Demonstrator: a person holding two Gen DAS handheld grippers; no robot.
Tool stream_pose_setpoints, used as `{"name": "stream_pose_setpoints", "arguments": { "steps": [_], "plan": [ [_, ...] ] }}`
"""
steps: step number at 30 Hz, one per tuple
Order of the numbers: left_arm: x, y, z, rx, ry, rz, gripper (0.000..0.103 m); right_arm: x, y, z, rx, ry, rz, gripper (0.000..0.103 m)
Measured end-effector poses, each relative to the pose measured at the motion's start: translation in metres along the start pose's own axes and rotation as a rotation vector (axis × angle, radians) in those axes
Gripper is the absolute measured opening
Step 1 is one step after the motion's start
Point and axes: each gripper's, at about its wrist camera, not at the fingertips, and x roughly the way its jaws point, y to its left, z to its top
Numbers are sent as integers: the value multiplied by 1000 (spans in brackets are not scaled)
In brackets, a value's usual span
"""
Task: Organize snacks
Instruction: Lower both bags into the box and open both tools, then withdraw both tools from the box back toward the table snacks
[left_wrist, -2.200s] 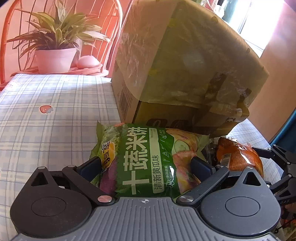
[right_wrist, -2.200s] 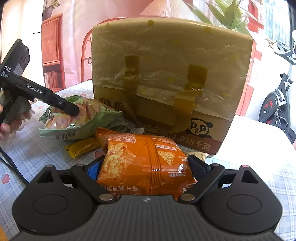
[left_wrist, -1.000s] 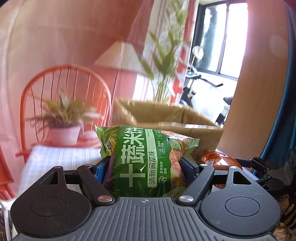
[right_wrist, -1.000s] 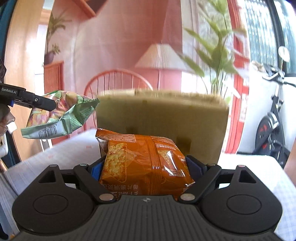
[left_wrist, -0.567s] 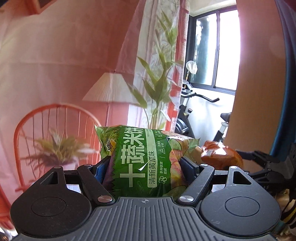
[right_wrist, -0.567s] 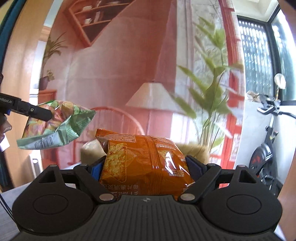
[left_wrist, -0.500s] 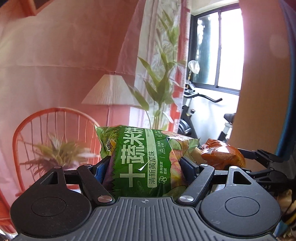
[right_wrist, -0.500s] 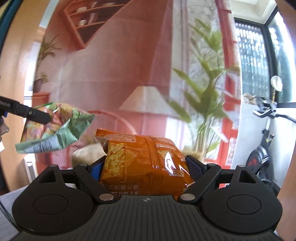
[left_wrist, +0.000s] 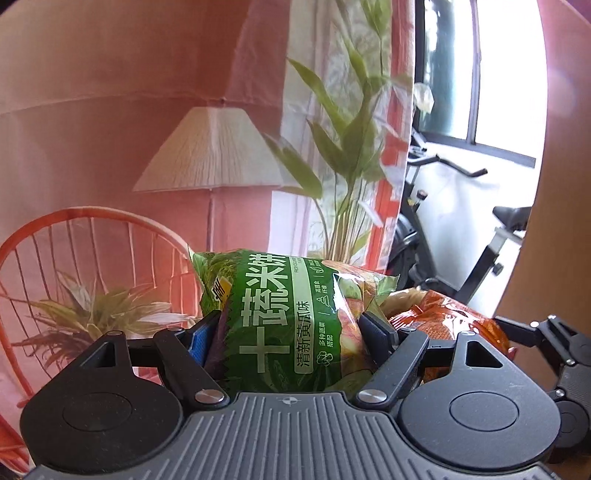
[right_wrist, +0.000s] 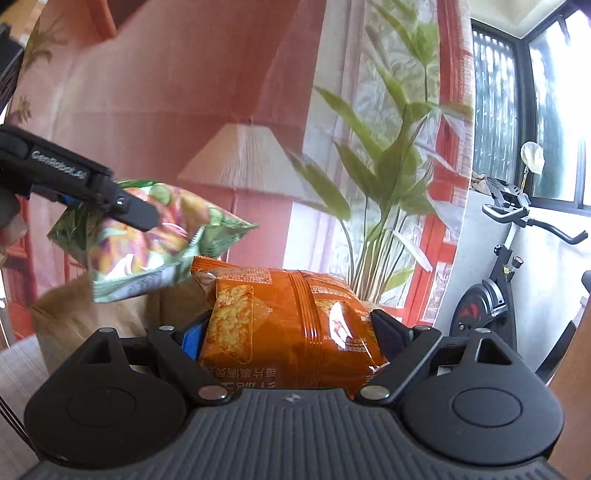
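My left gripper (left_wrist: 291, 325) is shut on a green snack bag (left_wrist: 280, 317) with white Chinese lettering and holds it up in the air. My right gripper (right_wrist: 291, 328) is shut on an orange snack bag (right_wrist: 291, 325) and holds it up too. In the right wrist view the green snack bag (right_wrist: 147, 240) and the left gripper (right_wrist: 110, 199) hang at the upper left. In the left wrist view the orange bag (left_wrist: 447, 321) and the right gripper (left_wrist: 546, 339) sit just to the right. The cardboard box (right_wrist: 85, 310) shows low at the left, below both bags.
A floor lamp (left_wrist: 210, 158), a tall leafy plant (left_wrist: 347, 166) and an exercise bike (right_wrist: 517, 258) stand behind. An orange wire chair (left_wrist: 92, 258) with a potted plant (left_wrist: 92, 310) is at the left. A bit of the checked tablecloth (right_wrist: 14, 369) shows low left.
Both grippers have risen from the table with their bags, so the box has sunk low in view. In the last half second the two bags have come closer together.
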Motion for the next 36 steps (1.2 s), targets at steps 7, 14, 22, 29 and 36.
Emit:
{"name": "stream_pose_setpoints", "arguments": {
  "steps": [7,14,22,29,36],
  "plan": [
    [28,-8,-4,3,68,-65,84,9,-6,-5,23,55,18,91],
    [38,-23,-10,73,100,-60,92,-14,-13,-9,44,44,21,91],
    [7,-20,-11,72,49,-71,94,-41,-12,-21,69,49,28,91],
    [-48,-7,-40,18,26,-78,94,-78,-12,-41,121,22,58,91],
    [-95,20,-85,-35,92,-96,93,-116,-16,-73,208,59,81,91]
  ]
}}
